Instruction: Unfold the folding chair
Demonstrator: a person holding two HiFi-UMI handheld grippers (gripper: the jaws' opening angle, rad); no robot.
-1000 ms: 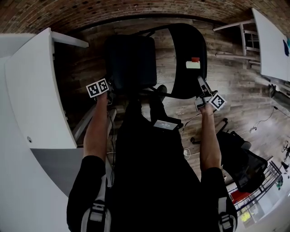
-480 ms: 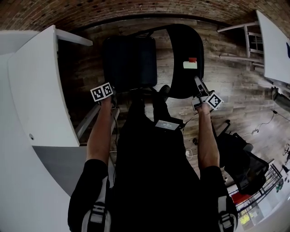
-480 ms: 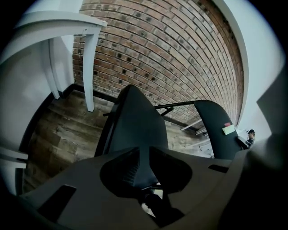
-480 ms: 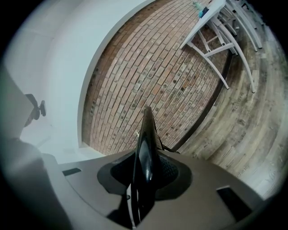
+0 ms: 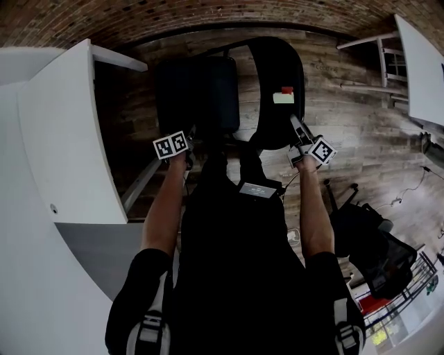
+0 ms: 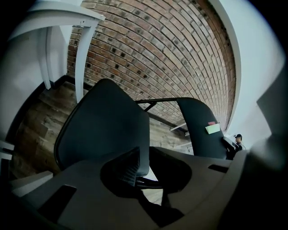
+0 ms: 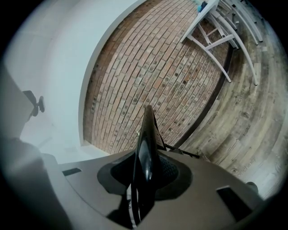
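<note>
The black folding chair stands on the wood floor in front of me. Its seat [image 5: 201, 93] is on the left. The curved backrest [image 5: 277, 69], with a white label and a red tag, is on the right. My left gripper [image 5: 189, 139] is at the seat's near edge. In the left gripper view the seat [image 6: 103, 126] fills the middle. My left gripper [image 6: 141, 167] has just been closing and its jaws now pinch the seat's corner. My right gripper [image 5: 297, 128] is shut on the backrest's thin edge [image 7: 146, 134], which stands upright between the jaws of the right gripper [image 7: 144, 173].
A white desk [image 5: 62, 139] runs close along the left, a brick wall [image 5: 139, 21] is behind the chair. Another white table [image 5: 423, 62] stands at the far right. A black office chair [image 5: 368, 243] and cables lie on the floor at the right.
My left gripper has shifted right and nearer to me along the seat's near edge. My right gripper has moved a little left with the backrest.
</note>
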